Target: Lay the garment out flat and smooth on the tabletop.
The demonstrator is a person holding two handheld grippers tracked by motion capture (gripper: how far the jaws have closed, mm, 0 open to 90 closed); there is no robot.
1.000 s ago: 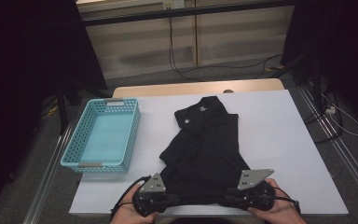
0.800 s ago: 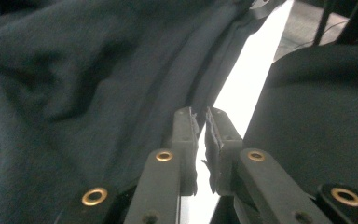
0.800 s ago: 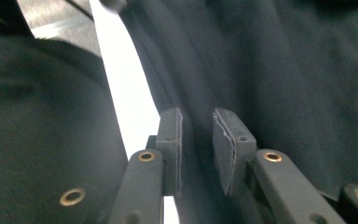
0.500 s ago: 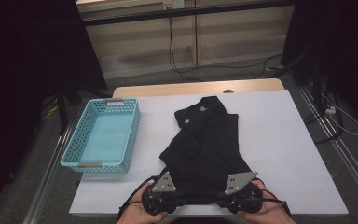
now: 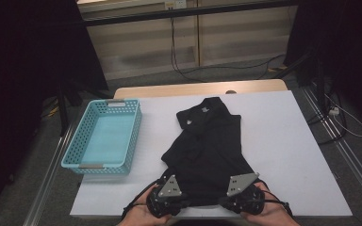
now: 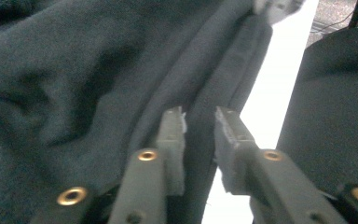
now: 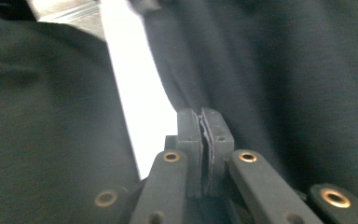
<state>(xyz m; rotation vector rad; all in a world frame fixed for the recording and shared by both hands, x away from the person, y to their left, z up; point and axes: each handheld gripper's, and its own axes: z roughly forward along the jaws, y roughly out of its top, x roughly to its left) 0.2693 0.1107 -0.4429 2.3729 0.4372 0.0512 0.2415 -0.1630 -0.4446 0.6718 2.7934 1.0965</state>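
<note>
While my right gripper [image 7: 204, 140] has just drawn its fingers [image 7: 189, 135] together, seemingly on the near hem of the black garment [image 5: 209, 146], my left gripper [image 6: 199, 135] stands narrowly parted, cloth between its fingers [image 6: 171, 140], not yet pinched. I judge folding barely begun: the garment lies spread at mid-worktop [image 5: 292, 141], collar far. The blue basket [image 5: 82, 157] at left holds nothing.

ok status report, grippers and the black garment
Right gripper shut at the hem of the black garment, jaws just closed. Left gripper jaws part open around a fold, just closing. Blue basket off left, nothing in the way.
</note>
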